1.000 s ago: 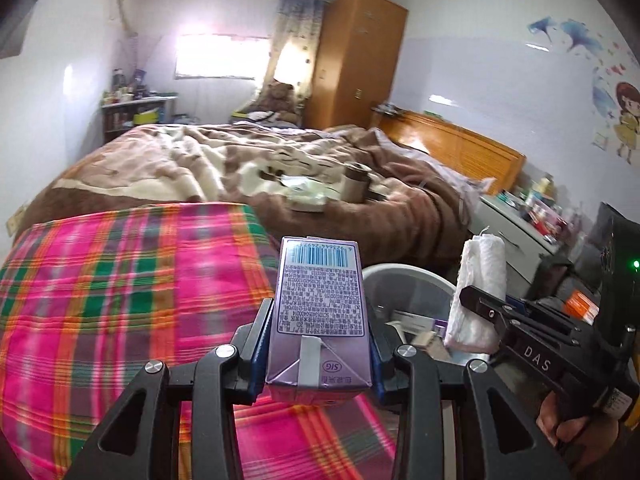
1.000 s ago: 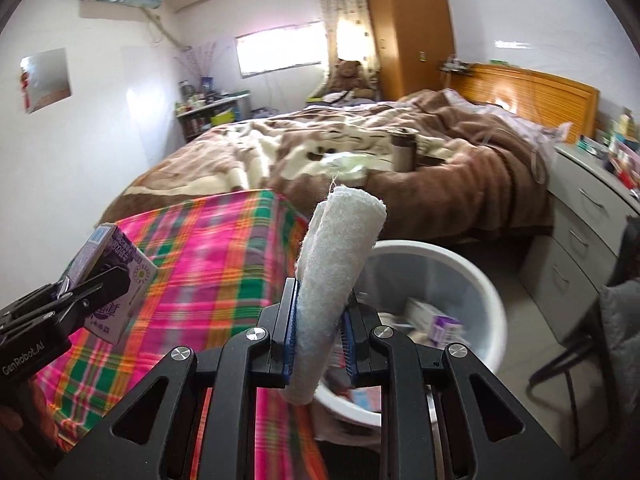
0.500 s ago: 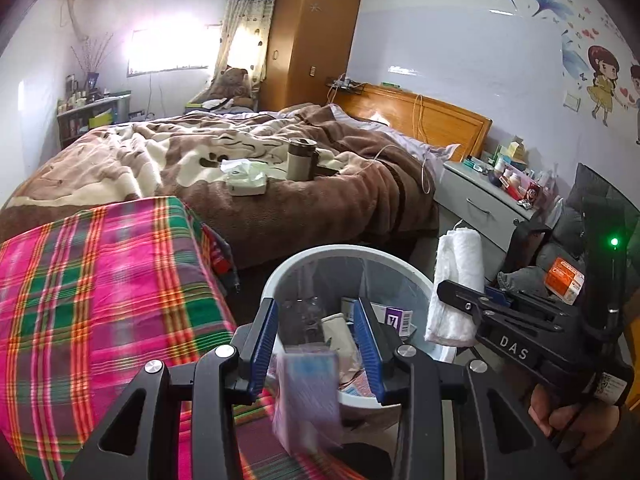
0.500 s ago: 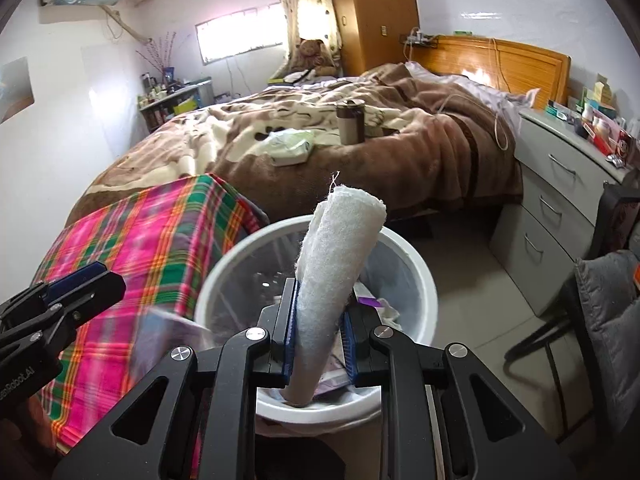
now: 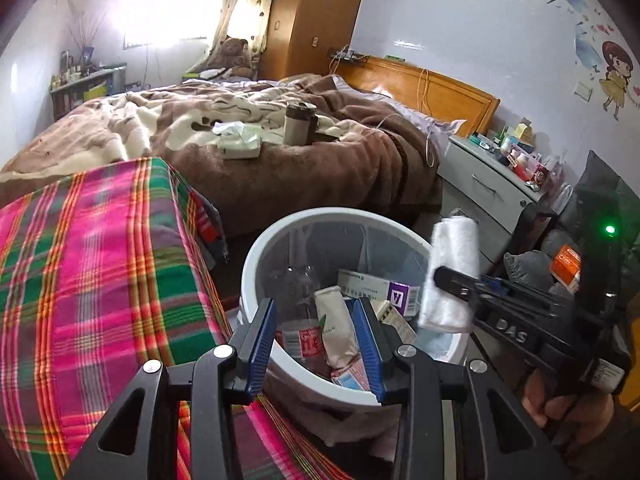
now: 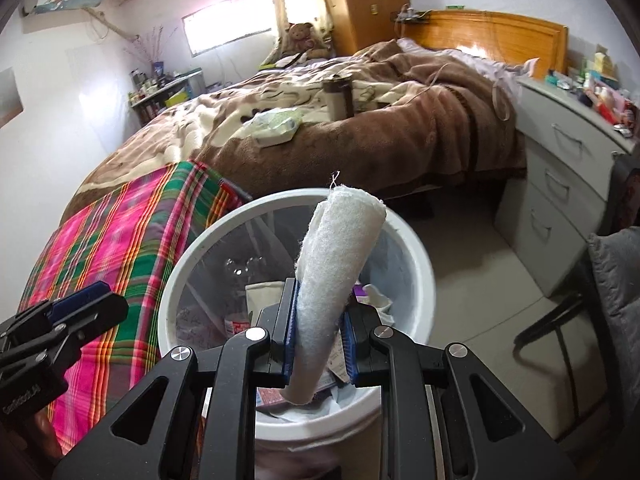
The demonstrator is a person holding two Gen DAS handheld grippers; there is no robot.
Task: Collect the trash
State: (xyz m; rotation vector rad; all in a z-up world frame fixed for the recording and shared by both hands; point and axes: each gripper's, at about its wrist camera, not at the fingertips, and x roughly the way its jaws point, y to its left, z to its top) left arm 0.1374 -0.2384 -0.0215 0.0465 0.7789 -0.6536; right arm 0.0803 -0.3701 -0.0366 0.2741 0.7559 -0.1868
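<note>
A white trash bin [image 5: 256, 256] lined with clear plastic stands by the bed and holds several boxes and packets; it also shows in the right wrist view [image 6: 416, 256]. My left gripper [image 5: 316, 344] is open and empty above the bin's near rim. My right gripper [image 6: 318, 340] is shut on a rolled white cloth [image 6: 336, 280] and holds it over the bin. The same cloth [image 5: 452, 272] shows in the left wrist view at the bin's right rim. The purple drink carton is not visible.
A pink and green plaid cover [image 5: 92, 264] lies left of the bin. A brown bed [image 5: 320, 160] behind it carries a tissue pack [image 5: 238, 142] and a flask [image 5: 298, 122]. A grey drawer unit [image 6: 560, 184] stands at the right.
My left gripper swung from over the plaid cover to over the bin, opened and dropped the purple carton. My right gripper moved over the bin with the cloth still held.
</note>
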